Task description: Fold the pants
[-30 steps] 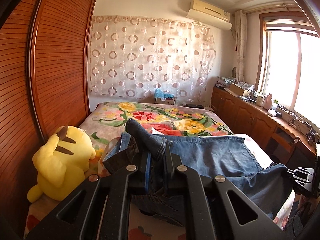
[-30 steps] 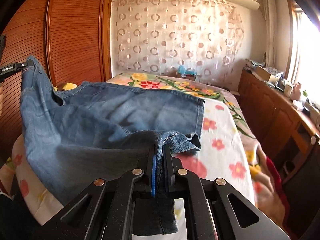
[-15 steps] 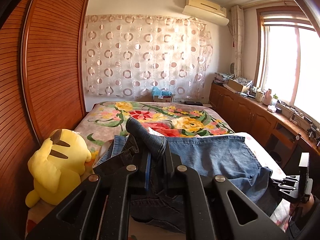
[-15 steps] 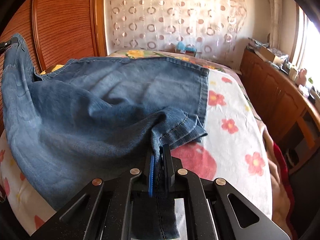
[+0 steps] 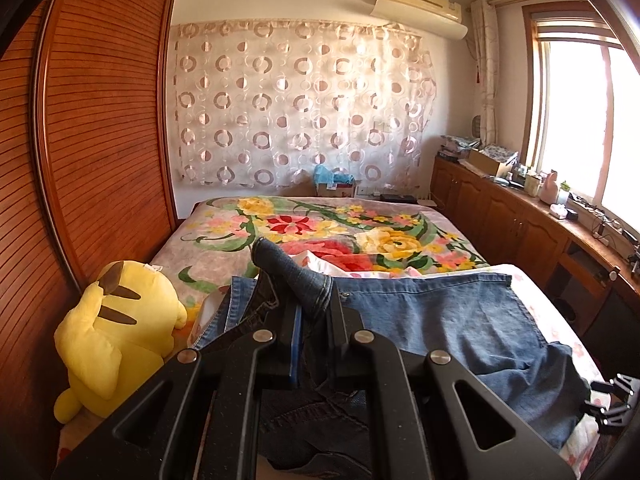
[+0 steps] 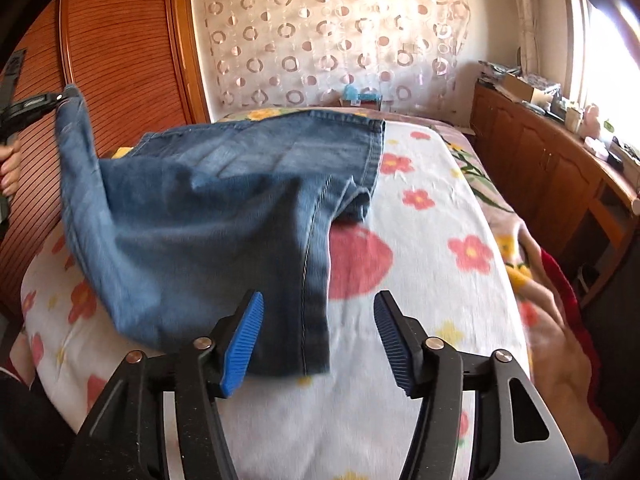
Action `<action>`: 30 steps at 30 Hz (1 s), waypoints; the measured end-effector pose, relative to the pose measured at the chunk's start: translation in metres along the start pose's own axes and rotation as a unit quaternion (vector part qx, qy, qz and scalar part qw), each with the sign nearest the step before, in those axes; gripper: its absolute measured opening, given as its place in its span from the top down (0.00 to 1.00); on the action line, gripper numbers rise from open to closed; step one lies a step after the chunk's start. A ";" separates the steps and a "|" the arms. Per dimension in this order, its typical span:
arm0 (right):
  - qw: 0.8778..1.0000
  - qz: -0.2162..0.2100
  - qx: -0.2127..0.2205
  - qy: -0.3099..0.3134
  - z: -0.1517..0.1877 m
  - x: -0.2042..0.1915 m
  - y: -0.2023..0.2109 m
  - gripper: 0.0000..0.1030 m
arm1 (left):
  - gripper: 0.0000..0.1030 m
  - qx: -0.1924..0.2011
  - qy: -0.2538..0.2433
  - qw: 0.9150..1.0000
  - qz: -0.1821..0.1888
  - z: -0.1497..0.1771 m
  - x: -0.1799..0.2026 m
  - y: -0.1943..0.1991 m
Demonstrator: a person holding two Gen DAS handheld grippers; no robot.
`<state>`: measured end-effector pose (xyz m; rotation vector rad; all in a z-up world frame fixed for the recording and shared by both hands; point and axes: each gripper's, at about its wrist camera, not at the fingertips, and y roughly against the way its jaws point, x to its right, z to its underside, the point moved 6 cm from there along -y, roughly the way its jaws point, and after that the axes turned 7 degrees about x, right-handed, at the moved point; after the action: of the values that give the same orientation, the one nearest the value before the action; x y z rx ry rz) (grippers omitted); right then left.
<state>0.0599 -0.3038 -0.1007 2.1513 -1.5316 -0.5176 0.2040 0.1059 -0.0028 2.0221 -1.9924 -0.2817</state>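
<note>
Blue jeans point(image 5: 440, 320) lie spread across the near half of the bed, one end lifted. My left gripper point(image 5: 316, 312) is shut on a dark bunch of that denim, which sticks up past its fingertips. In the right wrist view the jeans point(image 6: 208, 208) hang from the left gripper point(image 6: 36, 104) at the far left and drape down onto the bed. My right gripper point(image 6: 318, 312) has its jaws opening; a loose denim corner lies between the blue pads point(image 6: 244, 340), which do not press on it. The right gripper point(image 5: 612, 404) also shows at the lower right of the left wrist view.
The bed point(image 6: 420, 248) has a white floral sheet near me and a bright flower blanket point(image 5: 320, 232) farther back. A yellow plush toy point(image 5: 116, 332) sits against the wooden wardrobe point(image 5: 100, 140) on the left. Wooden cabinets point(image 5: 520, 224) with clutter run under the window. A hand point(image 6: 8, 168) holds the left gripper.
My right gripper has opened and let go of the denim corner, which now lies on the sheet. It has also dropped lower. The left gripper still holds its bunch and has shifted sideways.
</note>
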 end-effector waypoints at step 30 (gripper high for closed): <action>0.996 -0.016 0.086 0.008 -0.126 0.023 0.025 0.93 | 0.90 0.003 0.063 0.998 -0.010 -0.036 -0.058 -0.069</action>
<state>0.1156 -0.3149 0.0162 2.3073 -1.5861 -0.3890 0.2795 0.1667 0.0044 2.0115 -1.9014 -0.1486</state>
